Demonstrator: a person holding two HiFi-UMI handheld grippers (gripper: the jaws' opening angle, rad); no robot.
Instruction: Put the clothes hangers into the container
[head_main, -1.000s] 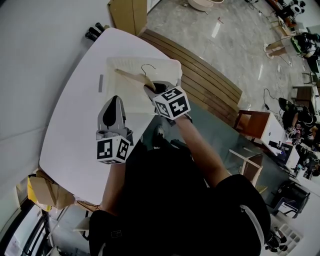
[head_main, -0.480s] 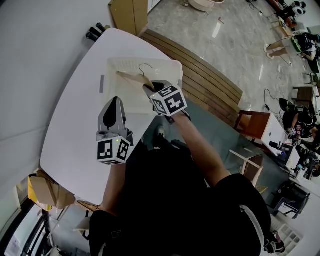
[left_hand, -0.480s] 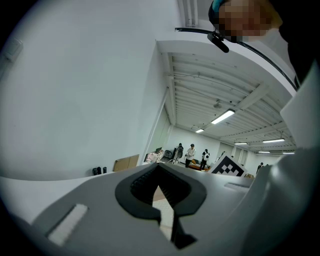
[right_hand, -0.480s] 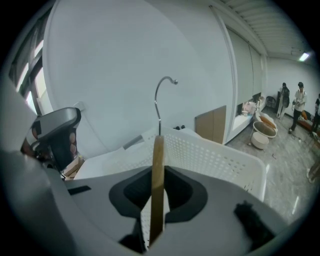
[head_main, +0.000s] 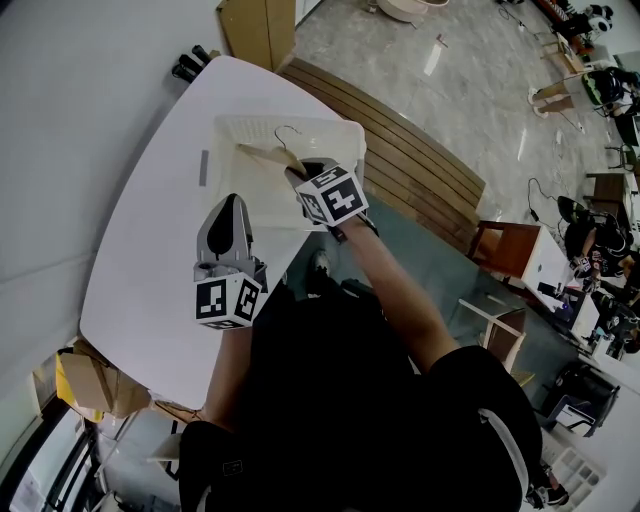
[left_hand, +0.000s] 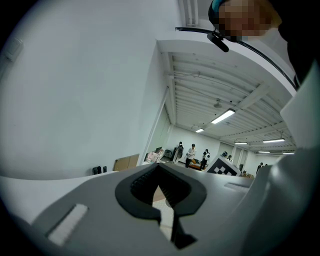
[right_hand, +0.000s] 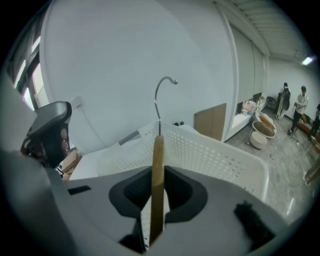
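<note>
A wooden clothes hanger (head_main: 258, 153) with a metal hook (head_main: 290, 135) hangs tilted over the white perforated container (head_main: 345, 128) at the far side of the white table (head_main: 150, 230). My right gripper (head_main: 300, 172) is shut on one end of the hanger. In the right gripper view the wooden bar (right_hand: 157, 165) runs upright between the jaws of the right gripper (right_hand: 156, 200). Its hook (right_hand: 162, 92) rises above the container's wall (right_hand: 210, 150). My left gripper (head_main: 232, 205) hovers over the table nearer me. Its jaws are shut and hold nothing (left_hand: 162, 200).
A small grey strip (head_main: 202, 167) lies on the table left of the container. Dark objects (head_main: 188, 65) stand at the table's far corner beside a cardboard box (head_main: 258, 25). A slatted wooden bench (head_main: 410, 160) runs along the table's right side.
My right gripper has shifted a little toward the container with the hanger, which now tilts further over it. The left gripper has stayed still.
</note>
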